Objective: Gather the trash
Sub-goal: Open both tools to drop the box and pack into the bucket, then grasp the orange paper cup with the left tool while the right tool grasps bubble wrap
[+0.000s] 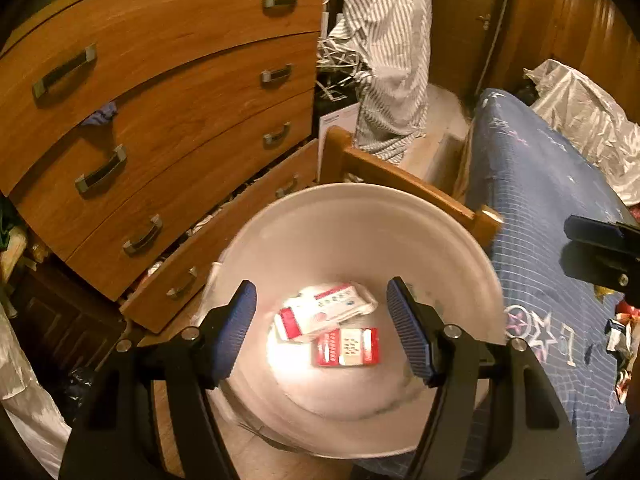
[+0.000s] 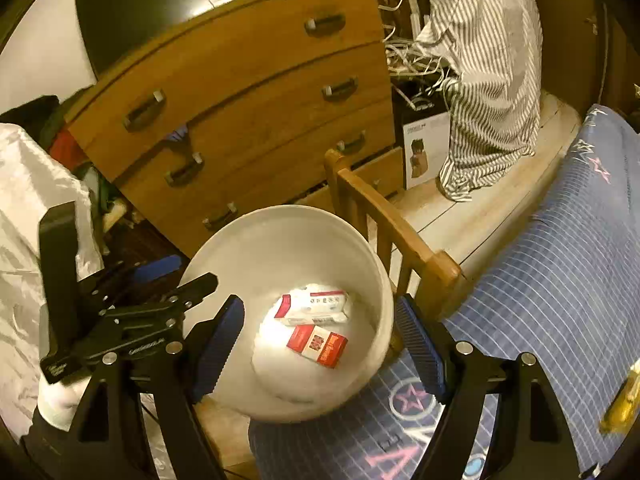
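Note:
A white round bin [image 1: 360, 196] stands on the floor between a dresser and a bed. Inside lie a white and red box [image 1: 324, 310] and a red box [image 1: 346, 347]. My left gripper [image 1: 324, 332] hangs over the bin, open, with nothing between its blue pads. The right gripper [image 1: 570, 244] shows at the right edge over the bed. In the right wrist view my right gripper [image 2: 320, 354] is open and empty above the bin [image 2: 280, 214], where the white box [image 2: 316, 306] and the red box [image 2: 318, 344] lie. The left gripper [image 2: 184, 274] is at the bin's left rim.
A wooden dresser [image 1: 180, 92] with a pulled-out bottom drawer stands behind the bin. A wooden bed end [image 2: 404, 236] and a blue star-print bedspread [image 2: 560, 280] are on the right. Crumpled wrappers [image 1: 620, 340] lie on the bed. A yellow wrapper [image 2: 624, 396] shows at the right.

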`<control>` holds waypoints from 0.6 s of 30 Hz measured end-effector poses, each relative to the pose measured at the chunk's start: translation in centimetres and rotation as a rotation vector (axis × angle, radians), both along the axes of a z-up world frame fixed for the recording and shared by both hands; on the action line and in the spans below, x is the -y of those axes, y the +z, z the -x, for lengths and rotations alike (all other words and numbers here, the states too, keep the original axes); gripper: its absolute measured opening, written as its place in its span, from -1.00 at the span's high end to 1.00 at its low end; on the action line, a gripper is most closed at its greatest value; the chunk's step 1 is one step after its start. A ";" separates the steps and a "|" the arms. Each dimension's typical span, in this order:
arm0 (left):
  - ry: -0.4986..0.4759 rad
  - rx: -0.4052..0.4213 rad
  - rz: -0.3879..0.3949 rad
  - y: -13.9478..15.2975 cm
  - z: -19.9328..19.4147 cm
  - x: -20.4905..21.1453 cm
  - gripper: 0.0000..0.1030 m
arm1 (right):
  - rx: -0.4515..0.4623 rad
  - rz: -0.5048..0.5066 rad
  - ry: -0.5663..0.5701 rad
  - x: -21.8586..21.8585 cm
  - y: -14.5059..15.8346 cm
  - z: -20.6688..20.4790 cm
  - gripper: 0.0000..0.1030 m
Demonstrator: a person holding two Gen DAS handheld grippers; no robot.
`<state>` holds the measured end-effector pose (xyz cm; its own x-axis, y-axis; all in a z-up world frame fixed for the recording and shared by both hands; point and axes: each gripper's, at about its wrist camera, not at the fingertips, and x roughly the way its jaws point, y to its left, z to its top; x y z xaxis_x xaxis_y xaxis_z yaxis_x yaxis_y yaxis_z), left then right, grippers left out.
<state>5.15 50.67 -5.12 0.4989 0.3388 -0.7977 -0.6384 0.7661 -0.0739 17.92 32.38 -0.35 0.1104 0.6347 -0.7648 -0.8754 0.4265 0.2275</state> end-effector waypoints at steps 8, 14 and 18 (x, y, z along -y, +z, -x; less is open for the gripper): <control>-0.202 0.062 0.010 0.2 -3.3 10.1 -0.26 | 0.088 -0.163 -0.168 18.7 0.2 1.2 -0.53; -0.420 0.030 0.062 -3.1 -8.7 20.7 -0.26 | 0.093 -0.166 -0.416 36.4 -4.0 -0.2 -0.53; -0.543 -0.017 0.119 -6.1 -11.9 27.7 -0.26 | 0.167 -0.166 -0.591 48.5 -5.3 0.0 -0.53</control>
<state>17.04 22.93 -11.27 0.5632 -0.0564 -0.8244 -0.1561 0.9724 -0.1732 17.92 -16.15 -5.66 0.5877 0.5387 -0.6037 -0.5322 0.8194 0.2131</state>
